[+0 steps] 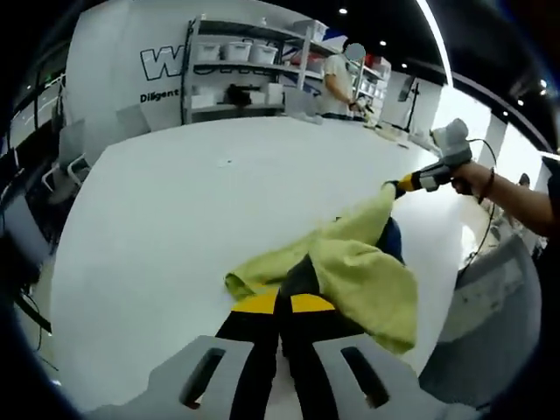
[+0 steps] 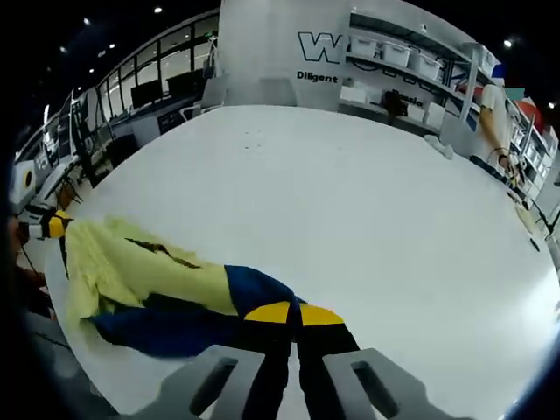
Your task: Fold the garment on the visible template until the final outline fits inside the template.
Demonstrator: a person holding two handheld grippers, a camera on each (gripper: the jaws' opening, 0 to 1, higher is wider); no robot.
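Both grippers are pinching the garment [image 1: 359, 271] at opposite ends and holding it stretched just over the white bench [image 1: 192, 219]. In the left gripper view, the left gripper [image 1: 282, 302] is pressed together on the cloth's near edge, with yellow-green fabric draping off to its right. The right gripper [image 1: 395, 185] is gripping the far corner and lifting it. In the right gripper view, the right gripper [image 2: 293, 312] is closed on the blue and yellow part, while the left gripper [image 2: 54, 226] is holding the far yellow end near the bench's edge.

The risks, as a judgement: the cloth is bunching and sagging between the two holds, so laying it down now could trap wrinkles and leave an outline too wide. A thin pinch could slip under tension. The garment is also sitting close to the bench's edge, where a loose end could slide off. No template outline is discernible on the bench, so alignment cannot be checked.
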